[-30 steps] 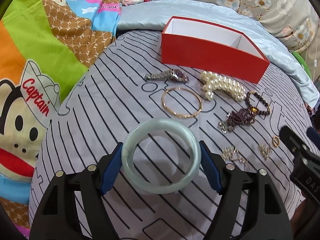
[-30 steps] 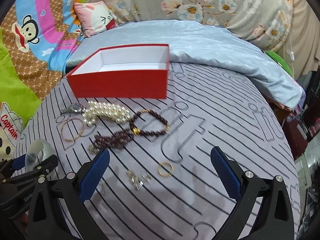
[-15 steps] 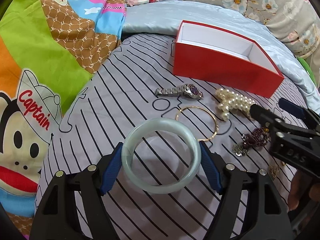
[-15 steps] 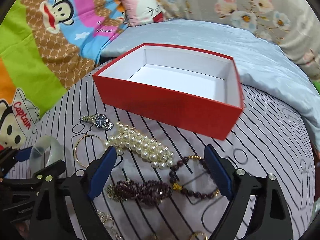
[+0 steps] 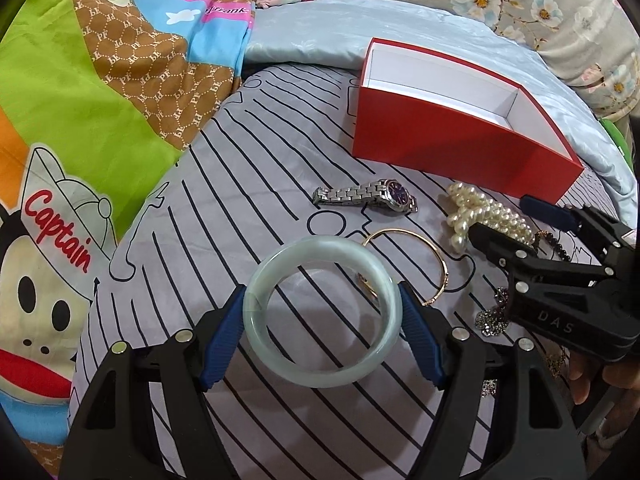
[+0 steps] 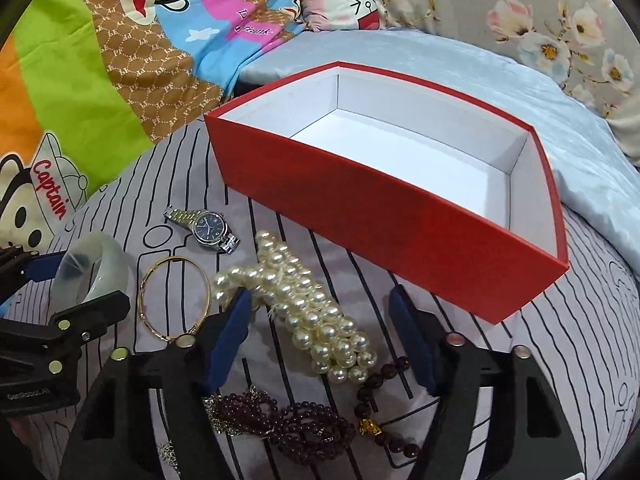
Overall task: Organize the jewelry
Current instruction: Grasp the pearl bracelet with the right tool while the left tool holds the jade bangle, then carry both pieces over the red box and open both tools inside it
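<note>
Right gripper has swung from the ring to the pearls, jaws closing astride them; left gripper still clamps the bangle; box empty.

Two fisheye wrist views angle steeply down at a grey, black-lined bedspread — the left from close above its near-left part, the right closer to the open red cardboard box. Both share the box and silver metal wristwatch.
</note>
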`<state>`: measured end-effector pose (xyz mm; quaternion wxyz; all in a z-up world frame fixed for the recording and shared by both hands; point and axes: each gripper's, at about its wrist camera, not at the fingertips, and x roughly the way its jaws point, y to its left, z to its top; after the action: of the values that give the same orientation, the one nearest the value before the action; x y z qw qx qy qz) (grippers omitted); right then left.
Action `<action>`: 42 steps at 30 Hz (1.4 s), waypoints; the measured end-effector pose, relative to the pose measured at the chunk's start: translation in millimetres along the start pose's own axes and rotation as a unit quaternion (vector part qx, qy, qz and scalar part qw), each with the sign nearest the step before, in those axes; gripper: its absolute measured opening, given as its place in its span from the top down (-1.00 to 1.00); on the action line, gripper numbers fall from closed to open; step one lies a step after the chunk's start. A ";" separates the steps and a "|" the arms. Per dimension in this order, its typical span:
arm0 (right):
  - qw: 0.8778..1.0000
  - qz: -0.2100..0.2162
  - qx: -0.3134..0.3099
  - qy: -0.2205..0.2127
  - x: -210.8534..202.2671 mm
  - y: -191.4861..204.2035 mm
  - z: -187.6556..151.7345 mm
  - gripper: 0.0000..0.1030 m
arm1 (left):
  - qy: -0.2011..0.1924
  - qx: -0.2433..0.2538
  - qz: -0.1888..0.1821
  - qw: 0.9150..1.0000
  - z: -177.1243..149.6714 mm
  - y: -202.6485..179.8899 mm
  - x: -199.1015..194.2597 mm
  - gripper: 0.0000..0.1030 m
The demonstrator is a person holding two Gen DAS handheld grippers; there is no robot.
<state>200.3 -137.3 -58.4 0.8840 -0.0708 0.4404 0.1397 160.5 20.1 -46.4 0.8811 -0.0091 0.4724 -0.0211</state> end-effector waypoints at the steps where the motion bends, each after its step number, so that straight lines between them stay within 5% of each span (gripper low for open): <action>1: 1.000 0.000 0.000 0.003 1.0 -0.2 -0.6 0.02 | 0.000 0.000 0.000 1.000 0.2 -0.3 0.5 -0.39; 7: 1.000 0.011 0.025 0.008 -2.3 -4.6 -6.8 0.48 | 0.001 0.001 -0.002 1.000 1.2 -1.8 1.9 -0.39; 26: 0.992 -0.020 0.114 -0.060 -94.3 -28.7 -19.8 0.48 | -0.031 0.022 -0.024 0.999 12.3 -19.2 -35.0 -0.39; 34: 0.986 -0.063 0.126 -0.085 -113.2 -64.2 15.4 0.48 | -0.078 0.039 -0.042 0.995 64.7 -38.2 -48.5 -0.39; 42: 0.985 -0.079 0.129 -0.077 -76.7 -94.2 63.0 0.48 | -0.107 0.051 -0.051 0.992 137.5 -67.8 -25.9 -0.39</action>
<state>233.3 -225.4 40.9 0.9251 0.0206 0.3788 0.0164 258.8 -47.0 53.7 0.9237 0.0092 0.3726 -0.0889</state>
